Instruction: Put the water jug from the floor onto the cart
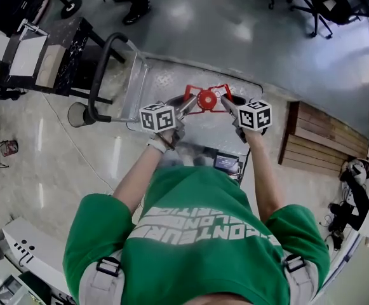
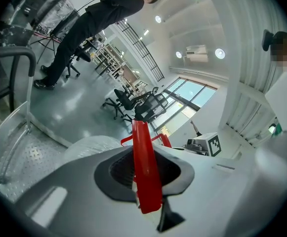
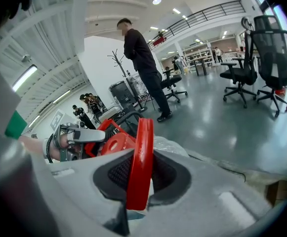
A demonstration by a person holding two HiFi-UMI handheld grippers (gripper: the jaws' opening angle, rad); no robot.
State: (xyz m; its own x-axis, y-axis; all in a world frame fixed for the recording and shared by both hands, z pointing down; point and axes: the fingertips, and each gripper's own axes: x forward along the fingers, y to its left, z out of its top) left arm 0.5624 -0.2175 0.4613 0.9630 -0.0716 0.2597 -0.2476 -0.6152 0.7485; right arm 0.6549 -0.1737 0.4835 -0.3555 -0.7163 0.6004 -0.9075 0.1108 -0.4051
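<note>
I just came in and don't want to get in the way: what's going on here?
A person in a green shirt holds the water jug by its red handles, the left gripper shut on one and the right gripper on the other. The jug is over the deck of the cart; whether it rests there yet I cannot tell.

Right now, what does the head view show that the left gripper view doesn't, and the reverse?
Head view only: the red cap, a wooden pallet, and the left gripper and right gripper flanking that cap. Left gripper view only: its jaws clamped on the red handle, and the windows. Both: the cart's push handle and metal deck, plus the right gripper's marker cube.
</note>
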